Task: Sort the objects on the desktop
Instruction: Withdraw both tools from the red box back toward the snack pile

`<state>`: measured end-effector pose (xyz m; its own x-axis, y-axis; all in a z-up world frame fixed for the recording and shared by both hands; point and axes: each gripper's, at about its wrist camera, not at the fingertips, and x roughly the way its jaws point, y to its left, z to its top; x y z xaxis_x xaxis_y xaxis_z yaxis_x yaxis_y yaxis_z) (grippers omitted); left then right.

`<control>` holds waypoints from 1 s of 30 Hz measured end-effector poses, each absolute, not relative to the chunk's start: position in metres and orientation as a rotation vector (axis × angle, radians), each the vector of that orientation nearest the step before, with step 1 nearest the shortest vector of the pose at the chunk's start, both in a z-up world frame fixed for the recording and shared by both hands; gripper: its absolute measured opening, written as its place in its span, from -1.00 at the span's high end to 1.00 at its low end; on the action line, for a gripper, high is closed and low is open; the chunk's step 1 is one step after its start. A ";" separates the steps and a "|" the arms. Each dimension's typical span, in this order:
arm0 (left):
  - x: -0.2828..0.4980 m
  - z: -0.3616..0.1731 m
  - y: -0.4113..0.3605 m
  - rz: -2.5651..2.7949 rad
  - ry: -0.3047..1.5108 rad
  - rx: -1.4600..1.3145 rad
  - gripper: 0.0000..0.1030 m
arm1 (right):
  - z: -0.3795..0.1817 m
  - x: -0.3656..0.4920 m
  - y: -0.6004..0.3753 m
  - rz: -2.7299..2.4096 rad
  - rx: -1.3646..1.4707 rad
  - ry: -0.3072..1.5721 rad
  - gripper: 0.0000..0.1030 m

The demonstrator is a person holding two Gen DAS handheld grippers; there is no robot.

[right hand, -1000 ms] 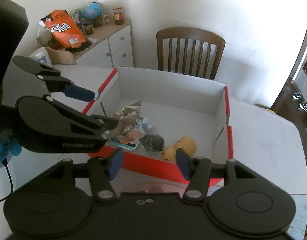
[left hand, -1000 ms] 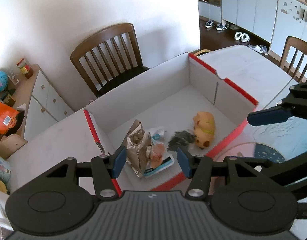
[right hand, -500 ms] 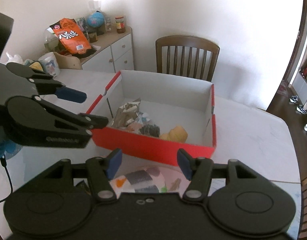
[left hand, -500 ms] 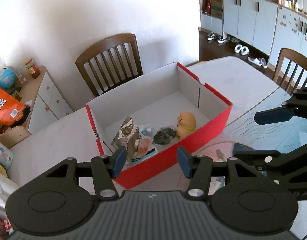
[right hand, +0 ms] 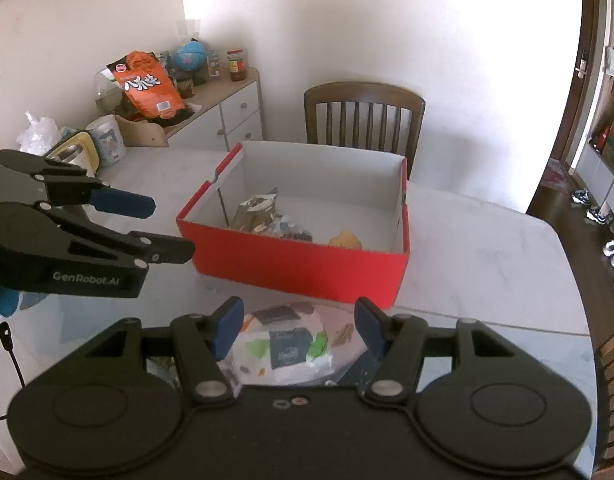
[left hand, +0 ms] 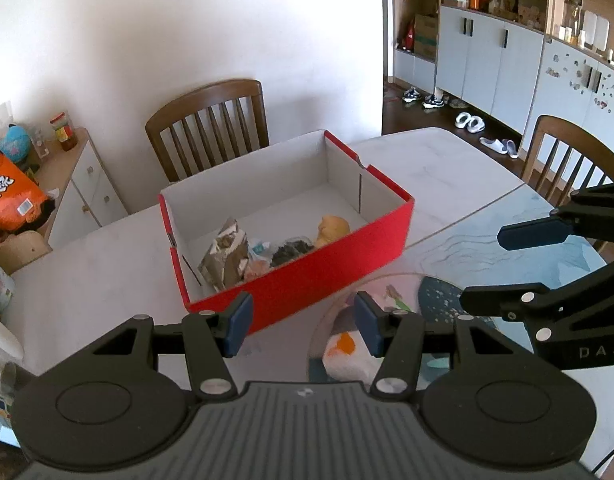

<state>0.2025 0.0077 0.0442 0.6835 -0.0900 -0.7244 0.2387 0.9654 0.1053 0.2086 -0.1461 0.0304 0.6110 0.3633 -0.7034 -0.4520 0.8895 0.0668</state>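
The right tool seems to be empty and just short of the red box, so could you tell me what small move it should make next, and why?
Probably lower the right tool onto the white packet beneath it. Its jaws stand open and empty, and that packet lies on the table outside the red box.

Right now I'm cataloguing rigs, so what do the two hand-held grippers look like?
Both are matte black plastic. Each left hand-held gripper and right hand-held gripper has two fingers tipped with blue pads, silver screws at the pivots, two round discs on the body and a ribbed grey centre. White lettering reading GenRobot.AI marks the left one's side. A thin black cable hangs near it.
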 end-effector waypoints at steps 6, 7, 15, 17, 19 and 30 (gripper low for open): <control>0.187 0.040 0.007 -0.198 0.807 0.176 -0.05 | 0.028 0.195 -0.151 0.472 -0.115 0.780 -0.19; 0.184 0.039 0.007 -0.201 0.807 0.173 -0.05 | 0.028 0.194 -0.151 0.470 -0.116 0.779 -0.19; 0.165 0.031 0.004 -0.203 0.805 0.160 -0.05 | 0.024 0.179 -0.152 0.500 -0.125 0.790 -0.21; 0.160 0.029 0.004 -0.199 0.797 0.159 -0.05 | 0.023 0.174 -0.151 0.507 -0.128 0.789 -0.22; 0.153 0.026 0.005 -0.197 0.785 0.154 -0.05 | 0.022 0.170 -0.152 0.509 -0.128 0.784 -0.22; 0.131 -0.004 0.018 -0.212 0.809 0.109 -0.18 | 0.000 0.148 -0.149 0.511 -0.138 0.783 -0.27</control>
